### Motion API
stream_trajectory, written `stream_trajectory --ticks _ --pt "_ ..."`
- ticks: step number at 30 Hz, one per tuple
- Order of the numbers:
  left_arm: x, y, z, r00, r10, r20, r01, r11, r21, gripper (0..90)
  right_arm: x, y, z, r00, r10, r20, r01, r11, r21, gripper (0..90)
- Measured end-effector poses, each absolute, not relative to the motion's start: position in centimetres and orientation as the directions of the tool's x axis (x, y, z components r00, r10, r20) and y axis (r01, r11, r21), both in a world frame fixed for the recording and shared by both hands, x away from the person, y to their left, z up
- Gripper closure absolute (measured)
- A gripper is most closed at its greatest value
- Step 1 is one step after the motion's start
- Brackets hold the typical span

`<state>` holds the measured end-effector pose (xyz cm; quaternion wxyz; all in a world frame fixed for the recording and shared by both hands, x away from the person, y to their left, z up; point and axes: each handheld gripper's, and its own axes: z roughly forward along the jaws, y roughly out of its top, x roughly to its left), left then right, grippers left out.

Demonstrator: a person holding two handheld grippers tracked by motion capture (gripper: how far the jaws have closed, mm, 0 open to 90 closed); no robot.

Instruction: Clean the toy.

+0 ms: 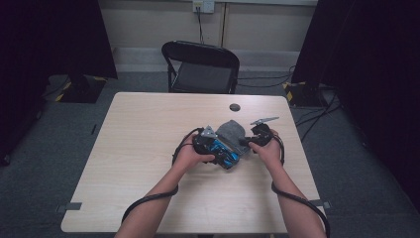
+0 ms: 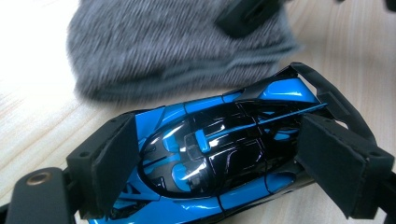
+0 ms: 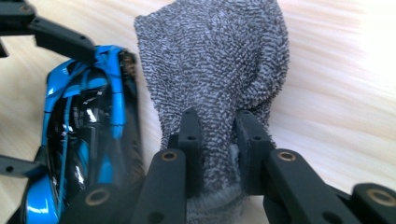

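A glossy blue and black toy car [image 2: 219, 154] lies on the wooden table [image 1: 148, 124], and my left gripper [image 2: 229, 163] is shut on it, one pad on each side of its body. In the high view the car [image 1: 224, 151] sits under my left hand. A grey terry cloth [image 3: 215, 60] lies bunched right beside the car, touching its side. My right gripper [image 3: 218, 140] is shut on the near end of that cloth, pinching a fold between its fingers. The cloth [image 1: 232, 130] spreads away from both hands, and in the left gripper view the cloth [image 2: 177, 51] lies just beyond the car.
A black folding chair [image 1: 200, 67] stands past the table's far edge. A small dark round disc [image 1: 235, 107] sits on the table top beyond the cloth. Cables trail from both grippers along the forearms. Dark curtains hang at both sides of the room.
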<state>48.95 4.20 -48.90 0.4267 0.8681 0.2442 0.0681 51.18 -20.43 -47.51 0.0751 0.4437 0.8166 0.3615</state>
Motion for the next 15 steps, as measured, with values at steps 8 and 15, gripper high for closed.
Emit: stream_trajectory --ticks 8,15 --pt "49.07 4.12 -48.85 0.872 0.481 -0.094 0.370 -0.520 0.770 12.9 51.55 -19.13 -47.97 -0.644 0.739 0.199 0.656 0.398 0.641 74.6" --pt "49.08 4.15 -48.86 0.871 0.481 -0.095 0.370 -0.518 0.771 12.9 51.01 -20.05 -48.09 -0.653 0.729 0.204 0.651 0.404 0.643 74.6"
